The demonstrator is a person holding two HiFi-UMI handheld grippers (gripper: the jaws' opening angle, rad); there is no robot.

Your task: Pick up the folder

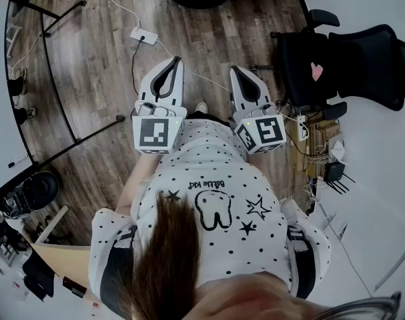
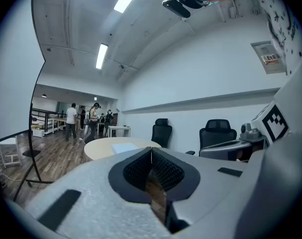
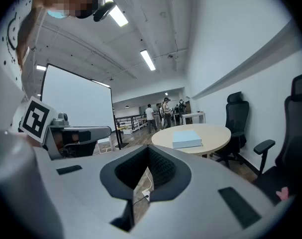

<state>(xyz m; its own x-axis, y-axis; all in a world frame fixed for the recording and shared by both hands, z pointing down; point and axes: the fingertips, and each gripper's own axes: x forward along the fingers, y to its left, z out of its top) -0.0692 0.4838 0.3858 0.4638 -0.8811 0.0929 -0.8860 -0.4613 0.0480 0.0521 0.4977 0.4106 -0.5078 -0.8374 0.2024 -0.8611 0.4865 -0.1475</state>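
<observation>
A pale blue folder [image 3: 186,139] lies flat on a round beige table [image 3: 210,133] some way ahead; in the left gripper view the same folder [image 2: 125,147] shows on the table [image 2: 98,147]. Both grippers are held at waist height in front of the person, far from the table. My left gripper [image 1: 173,63] [image 2: 151,153] is shut with nothing between its jaws. My right gripper [image 1: 237,71] [image 3: 150,151] is likewise shut and empty. The head view shows no table or folder.
Black office chairs [image 1: 352,62] [image 3: 235,123] [image 2: 160,132] stand along the white wall on the right. A white power strip [image 1: 143,36] with cables lies on the wooden floor ahead. A screen stand's black legs [image 1: 55,79] spread to the left. People stand far off [image 2: 93,117].
</observation>
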